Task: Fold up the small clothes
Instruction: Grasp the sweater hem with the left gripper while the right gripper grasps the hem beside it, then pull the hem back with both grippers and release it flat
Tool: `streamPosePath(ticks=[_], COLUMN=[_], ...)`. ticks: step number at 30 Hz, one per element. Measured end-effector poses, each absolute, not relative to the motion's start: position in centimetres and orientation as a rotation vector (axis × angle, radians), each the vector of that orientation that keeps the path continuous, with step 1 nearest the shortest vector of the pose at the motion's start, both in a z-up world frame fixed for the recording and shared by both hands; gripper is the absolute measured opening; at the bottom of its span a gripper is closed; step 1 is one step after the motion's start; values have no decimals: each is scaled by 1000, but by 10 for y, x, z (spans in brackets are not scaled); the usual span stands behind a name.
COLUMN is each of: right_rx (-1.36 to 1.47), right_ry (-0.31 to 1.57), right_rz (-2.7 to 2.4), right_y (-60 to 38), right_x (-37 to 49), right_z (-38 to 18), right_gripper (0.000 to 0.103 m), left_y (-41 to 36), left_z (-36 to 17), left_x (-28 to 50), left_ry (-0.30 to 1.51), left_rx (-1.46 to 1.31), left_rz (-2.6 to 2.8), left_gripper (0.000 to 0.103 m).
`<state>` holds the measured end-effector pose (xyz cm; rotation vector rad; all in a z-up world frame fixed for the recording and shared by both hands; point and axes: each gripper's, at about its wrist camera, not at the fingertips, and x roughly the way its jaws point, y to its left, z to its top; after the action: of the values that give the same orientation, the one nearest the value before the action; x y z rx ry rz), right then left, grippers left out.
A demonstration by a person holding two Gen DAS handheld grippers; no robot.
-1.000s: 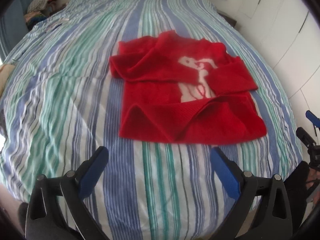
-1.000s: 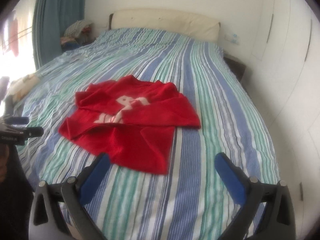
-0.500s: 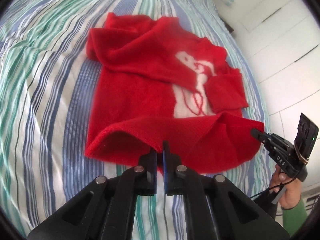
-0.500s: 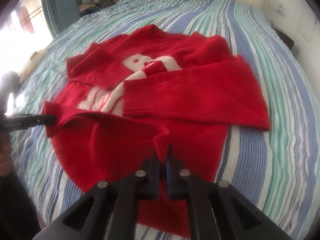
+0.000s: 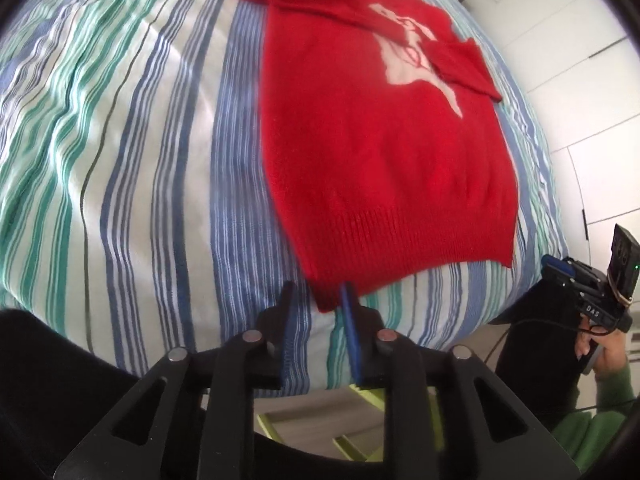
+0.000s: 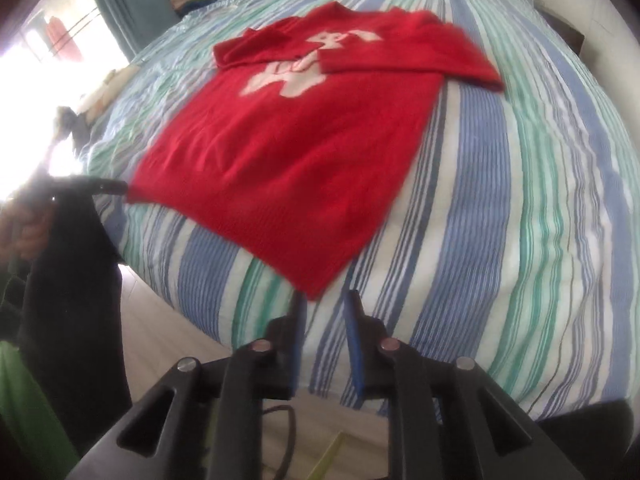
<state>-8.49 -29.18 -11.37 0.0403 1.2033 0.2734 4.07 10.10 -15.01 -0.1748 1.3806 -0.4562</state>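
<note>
A small red sweater (image 5: 384,148) with a white figure on its chest lies spread flat on the striped bed, hem toward me, both sleeves folded across the chest. My left gripper (image 5: 318,302) has its jaws partly apart around the sweater's near left hem corner, which lies between the blue pads. In the right wrist view the sweater (image 6: 296,152) lies the same way. My right gripper (image 6: 324,304) is also partly open, just off the near right hem corner. The left gripper (image 6: 108,188) shows there at the other hem corner.
The bed (image 5: 140,160) has a blue, green and white striped cover and its near edge is right below the grippers. White cupboard doors (image 5: 592,80) stand to the right. A window and curtain (image 6: 120,12) are at the left, with a pile of clothes behind.
Both grippers, shut on the hem corners half a second ago, pulled the hem toward the bed's near edge and flattened the sweater. Both jaws have now come apart.
</note>
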Motion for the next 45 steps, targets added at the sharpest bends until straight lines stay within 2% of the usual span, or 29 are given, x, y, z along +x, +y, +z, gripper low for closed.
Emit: streamPosePath(ticks=[1, 2, 4, 6, 7, 8, 9, 10, 11, 12, 16, 19, 25, 30, 32, 33, 34, 35, 36, 37, 42, 45], right_rx=[74, 129, 269, 378, 413, 440, 477, 529, 577, 587, 433, 316, 257, 219, 216, 223, 234, 242, 242, 232, 163, 145], right_ry=[1205, 1197, 1162, 1136, 1141, 1157, 1170, 1195, 1225, 1249, 1255, 1238, 1316, 1289, 1282, 1283, 1286, 1290, 1295, 1294, 1227, 1152], right_rz=[261, 255, 254, 272, 278, 272, 284, 314, 347, 361, 268, 188, 113, 84, 88, 89, 92, 96, 95, 84, 10, 46], right_y=[-298, -305, -318, -322, -320, -319, -316, -310, -305, -300, -303, -314, -306, -301, -301, -299, -300, -301, -302, -304, -319, -309], right_x=[-87, -88, -89, -83, -77, -69, -61, -52, -47, -43, -56, -73, -57, -56, -56, -59, -61, -65, -68, -72, -88, -79], right_z=[-114, -114, -116, -127, -135, -146, -159, -173, -185, -191, -153, -125, -185, -183, -180, -178, -175, -171, -167, -162, -123, -100], right_gripper=[30, 34, 60, 63, 63, 63, 63, 57, 44, 6, 5, 4, 3, 3, 7, 10, 19, 26, 42, 48, 48, 48], left_y=[101, 101, 95, 85, 82, 77, 72, 71, 73, 77, 94, 86, 59, 57, 55, 56, 58, 56, 59, 63, 75, 63], left_z=[-150, -151, -154, -158, -161, -165, -168, -168, -164, -158, -135, -148, -180, -179, -173, -169, -164, -157, -149, -141, -101, -92], left_x=[40, 41, 44, 49, 50, 52, 54, 54, 53, 51, 38, 39, 46, 43, 41, 38, 36, 32, 27, 23, 18, 29], left_ry=[1373, 1367, 1360, 1355, 1358, 1361, 1367, 1372, 1368, 1359, 1312, 1343, 1364, 1330, 1325, 1325, 1324, 1314, 1292, 1269, 1153, 1098], left_rx=[-183, -189, -204, -199, -189, -181, -175, -171, -176, -183, -129, -96, 46, 60, 79, 87, 95, 107, 122, 140, 78, 14], left_rz=[-452, -449, -455, -454, -450, -451, -452, -442, -430, -419, -342, -313, -199, -165, -162, -161, -156, -144, -127, -110, -88, -161], left_gripper=[43, 44, 45, 44, 40, 30, 4, 5, 4, 4, 2, 2, 2, 5, 10, 22, 46, 59, 72, 72, 72, 77])
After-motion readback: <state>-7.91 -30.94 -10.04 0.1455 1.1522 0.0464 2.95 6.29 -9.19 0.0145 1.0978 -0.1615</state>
